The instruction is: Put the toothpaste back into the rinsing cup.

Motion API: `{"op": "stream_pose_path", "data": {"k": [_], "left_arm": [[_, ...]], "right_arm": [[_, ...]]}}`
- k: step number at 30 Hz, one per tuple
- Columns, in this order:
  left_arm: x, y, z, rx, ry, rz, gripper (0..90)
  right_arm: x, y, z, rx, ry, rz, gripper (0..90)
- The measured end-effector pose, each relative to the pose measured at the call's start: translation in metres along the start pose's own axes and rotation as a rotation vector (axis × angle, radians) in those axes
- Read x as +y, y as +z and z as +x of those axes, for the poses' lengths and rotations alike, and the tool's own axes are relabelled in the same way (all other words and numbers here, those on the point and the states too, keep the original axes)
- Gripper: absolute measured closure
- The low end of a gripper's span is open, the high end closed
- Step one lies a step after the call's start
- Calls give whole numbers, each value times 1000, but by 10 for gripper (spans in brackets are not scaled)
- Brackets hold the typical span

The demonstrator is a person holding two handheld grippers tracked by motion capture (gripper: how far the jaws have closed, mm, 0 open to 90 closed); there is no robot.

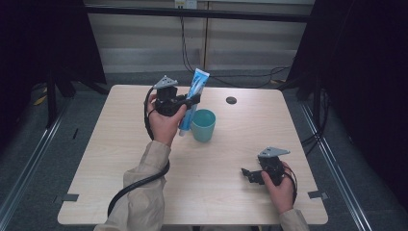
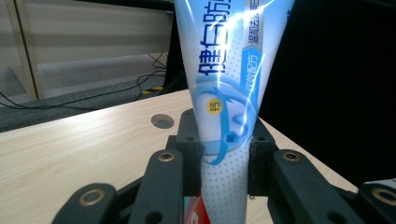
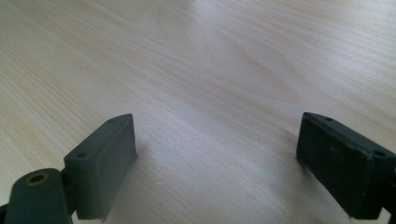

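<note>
Right, your left claw point(image 1: 191, 100) is clamped on the toothpaste tube point(image 1: 194, 91), upright, cap end down, just at 9 o'clock of the teal cup point(image 1: 204, 125) near desk point(image 1: 120, 159) centre, prob. to drop it in standing. Right claw point(image 1: 247, 173) rests wide open, holding nothing, at 4 o'clock, out of the way. Tube label is Chinese script; can't read a brand.

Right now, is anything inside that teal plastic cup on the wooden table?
The teal plastic cup looks empty as far as its inside shows; its near wall hides the bottom. The blue-and-white toothpaste tube hangs beside it, clamped in the left gripper.
</note>
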State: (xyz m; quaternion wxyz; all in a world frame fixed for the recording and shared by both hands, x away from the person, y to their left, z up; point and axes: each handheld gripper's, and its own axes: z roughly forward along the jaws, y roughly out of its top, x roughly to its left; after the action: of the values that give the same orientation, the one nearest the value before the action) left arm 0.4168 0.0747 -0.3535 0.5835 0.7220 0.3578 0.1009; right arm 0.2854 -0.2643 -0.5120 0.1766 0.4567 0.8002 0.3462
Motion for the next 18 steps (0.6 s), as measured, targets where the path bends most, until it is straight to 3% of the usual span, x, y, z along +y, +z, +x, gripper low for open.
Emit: {"op": "stream_pose_path", "data": {"k": [18], "left_arm": [[2,17,1,3,2,-26,730]], "right_arm": [[0,0,0,1,1,-1,114]]}}
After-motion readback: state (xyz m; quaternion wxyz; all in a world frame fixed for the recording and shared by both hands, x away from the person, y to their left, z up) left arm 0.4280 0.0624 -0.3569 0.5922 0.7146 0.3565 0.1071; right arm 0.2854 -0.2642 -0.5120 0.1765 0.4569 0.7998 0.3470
